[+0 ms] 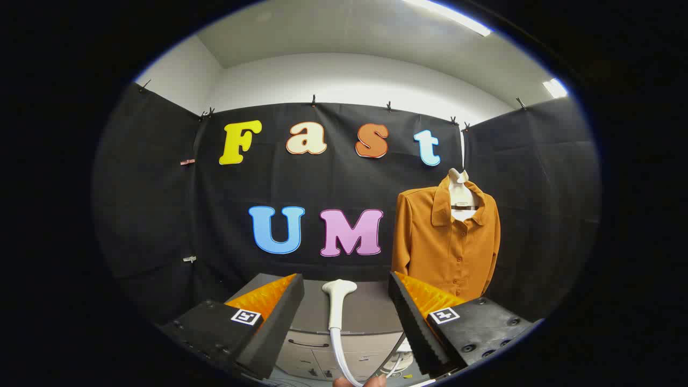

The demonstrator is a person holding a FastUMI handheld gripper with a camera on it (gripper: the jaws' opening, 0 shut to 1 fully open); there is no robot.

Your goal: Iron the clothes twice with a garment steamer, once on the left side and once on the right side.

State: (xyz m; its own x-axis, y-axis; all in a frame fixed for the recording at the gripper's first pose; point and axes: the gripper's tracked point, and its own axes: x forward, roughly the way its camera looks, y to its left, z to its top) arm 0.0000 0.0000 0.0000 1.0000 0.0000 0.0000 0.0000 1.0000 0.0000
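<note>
Hovering spread wide, the gripper [344,317] frames the light, rigid steamer head [338,301] upright at lower centre; I'd pinch its slim neck, the soft orange shirt [443,244] hanging centre-right.

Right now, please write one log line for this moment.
gripper: open, jaws apart | steamer head: upright between jaws, ungripped | orange shirt: hanging beyond, right
</note>
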